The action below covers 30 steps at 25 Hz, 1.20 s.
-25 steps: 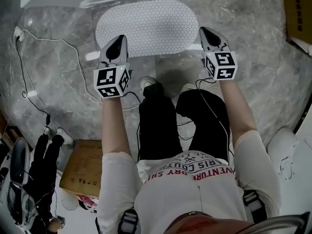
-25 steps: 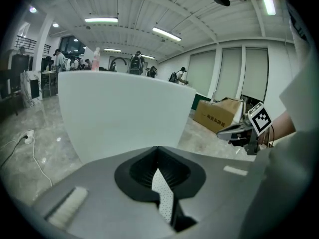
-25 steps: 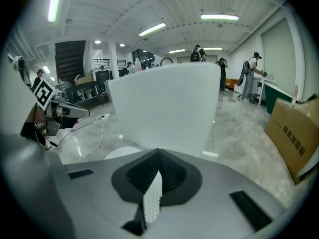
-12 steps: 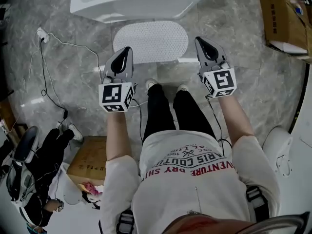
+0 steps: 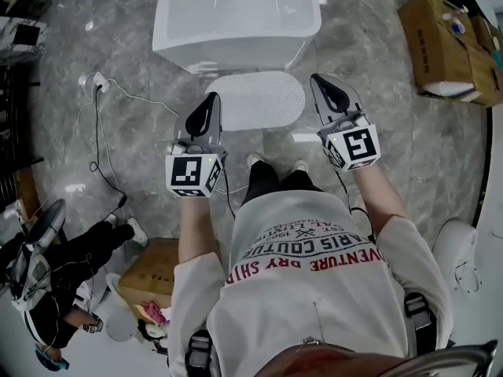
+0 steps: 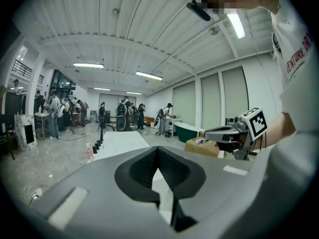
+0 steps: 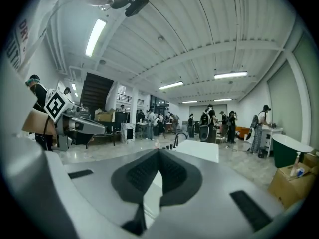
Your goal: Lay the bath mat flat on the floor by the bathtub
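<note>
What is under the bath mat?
The bath mat lies flat on the grey marble floor, before the bathtub. Anything beneath it is covered; the left gripper hides part of its left edge.

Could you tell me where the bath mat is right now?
Head view, centre: the mat lies flat on the floor beside the tub, on its near side.

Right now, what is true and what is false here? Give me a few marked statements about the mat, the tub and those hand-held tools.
1. The bath mat lies flat on the floor by the bathtub. True.
2. The left hand-held gripper grips the mat. False: it is shut with nothing between its jaws.
3. The right hand-held gripper is shut. True.
4. The cardboard box sits inside the bathtub. False: it stands on the floor, off to the tub's right.
</note>
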### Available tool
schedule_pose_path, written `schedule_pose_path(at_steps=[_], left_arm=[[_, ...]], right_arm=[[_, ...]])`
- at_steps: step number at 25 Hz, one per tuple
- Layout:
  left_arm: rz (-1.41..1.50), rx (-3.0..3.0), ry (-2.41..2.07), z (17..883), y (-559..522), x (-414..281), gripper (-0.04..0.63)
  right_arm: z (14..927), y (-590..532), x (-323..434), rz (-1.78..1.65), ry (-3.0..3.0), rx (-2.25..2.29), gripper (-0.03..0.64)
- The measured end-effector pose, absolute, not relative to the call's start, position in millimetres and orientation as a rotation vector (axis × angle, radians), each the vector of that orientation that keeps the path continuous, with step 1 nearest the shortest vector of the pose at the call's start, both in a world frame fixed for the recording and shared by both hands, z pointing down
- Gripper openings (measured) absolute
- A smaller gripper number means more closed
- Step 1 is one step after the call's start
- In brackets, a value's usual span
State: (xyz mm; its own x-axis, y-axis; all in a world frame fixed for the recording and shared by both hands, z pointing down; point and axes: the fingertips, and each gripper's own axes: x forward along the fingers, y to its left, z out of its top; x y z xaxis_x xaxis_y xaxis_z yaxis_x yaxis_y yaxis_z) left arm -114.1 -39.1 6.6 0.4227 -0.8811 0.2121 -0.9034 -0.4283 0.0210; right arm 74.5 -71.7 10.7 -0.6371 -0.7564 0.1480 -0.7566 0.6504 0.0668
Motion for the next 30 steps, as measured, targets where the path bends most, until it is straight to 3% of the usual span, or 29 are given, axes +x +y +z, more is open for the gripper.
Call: schedule_pose_path(at_steps=[7,30], left_arm=[[0.181,2.616,-1.641,-45.4,-11.9,-121.6,0.011],[0.157,2.647,-1.612,-57.4,-8.1,-115.6,0.011]], right_arm=[[-34.1,-43.4,73.1,-0.063,-2.764,1.238,0.006],[-48.3,-34.2,81.9,-0.057,-2.759,1.319,0.006]])
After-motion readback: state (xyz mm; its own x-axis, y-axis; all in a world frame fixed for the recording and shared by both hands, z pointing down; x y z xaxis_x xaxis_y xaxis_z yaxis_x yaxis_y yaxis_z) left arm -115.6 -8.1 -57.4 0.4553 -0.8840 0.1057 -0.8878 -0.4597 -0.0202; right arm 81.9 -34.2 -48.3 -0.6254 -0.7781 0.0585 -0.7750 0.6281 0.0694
